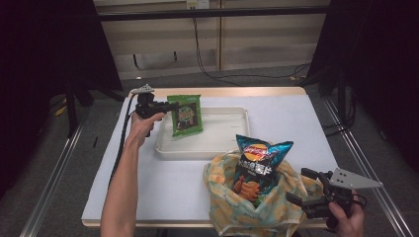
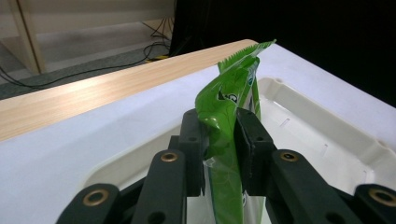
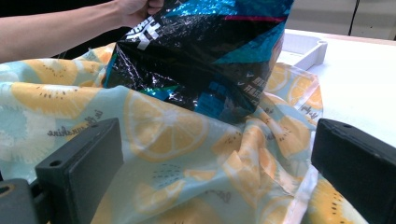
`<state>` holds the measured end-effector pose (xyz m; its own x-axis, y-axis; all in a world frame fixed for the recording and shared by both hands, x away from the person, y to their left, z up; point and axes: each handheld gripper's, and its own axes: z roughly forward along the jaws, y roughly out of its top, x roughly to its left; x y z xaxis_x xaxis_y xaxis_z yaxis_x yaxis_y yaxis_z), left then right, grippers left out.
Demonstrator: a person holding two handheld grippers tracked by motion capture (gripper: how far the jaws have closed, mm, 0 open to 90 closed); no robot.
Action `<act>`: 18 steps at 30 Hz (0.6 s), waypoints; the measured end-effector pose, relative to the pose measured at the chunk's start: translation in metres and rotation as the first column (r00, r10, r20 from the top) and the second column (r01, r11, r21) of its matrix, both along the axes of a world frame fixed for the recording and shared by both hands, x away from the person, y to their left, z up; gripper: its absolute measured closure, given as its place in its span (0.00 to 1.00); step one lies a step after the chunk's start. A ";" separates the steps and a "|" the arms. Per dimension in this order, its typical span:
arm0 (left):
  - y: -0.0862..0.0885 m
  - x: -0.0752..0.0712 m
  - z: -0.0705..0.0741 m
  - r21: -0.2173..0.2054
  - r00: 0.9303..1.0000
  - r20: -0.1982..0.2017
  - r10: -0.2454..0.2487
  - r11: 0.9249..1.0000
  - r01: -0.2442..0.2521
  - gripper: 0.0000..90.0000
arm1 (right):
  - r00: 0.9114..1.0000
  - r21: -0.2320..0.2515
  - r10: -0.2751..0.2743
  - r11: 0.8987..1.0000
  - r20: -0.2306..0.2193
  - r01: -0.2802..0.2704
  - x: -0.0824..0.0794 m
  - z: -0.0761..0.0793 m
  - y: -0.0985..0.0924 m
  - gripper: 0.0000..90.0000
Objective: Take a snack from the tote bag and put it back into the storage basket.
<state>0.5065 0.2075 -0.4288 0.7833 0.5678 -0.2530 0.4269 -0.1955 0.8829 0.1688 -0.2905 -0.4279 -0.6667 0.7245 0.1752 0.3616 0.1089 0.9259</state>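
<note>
Upper left of centre in the high view: the left gripper [image 1: 170,106], jaws pinched on the edge of a glossy green foil snack packet [image 1: 186,115], holds it upright over the left part of a shallow cream plastic tray [image 1: 232,114]; lower right: the right gripper [image 1: 299,187], jaws wide apart and holding nothing, faces a lemon-print fabric bag [image 1: 227,207]; a blue-and-black crisp bag [image 1: 257,165] stands inside it.
</note>
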 end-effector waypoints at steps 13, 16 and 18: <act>0.001 0.010 -0.012 0.031 0.998 -0.033 0.061 0.998 -0.060 0.75 | 1.000 0.001 0.016 1.000 0.000 -0.016 0.000 0.000 0.003 0.02; 0.002 0.011 -0.013 0.032 0.996 -0.039 0.084 0.996 -0.083 0.70 | 1.000 0.002 0.015 1.000 -0.005 -0.015 -0.001 0.000 0.002 0.02; 0.003 0.011 -0.013 0.042 0.994 -0.044 0.096 0.995 -0.095 0.63 | 1.000 0.002 0.016 1.000 0.000 -0.016 0.000 0.000 0.002 0.02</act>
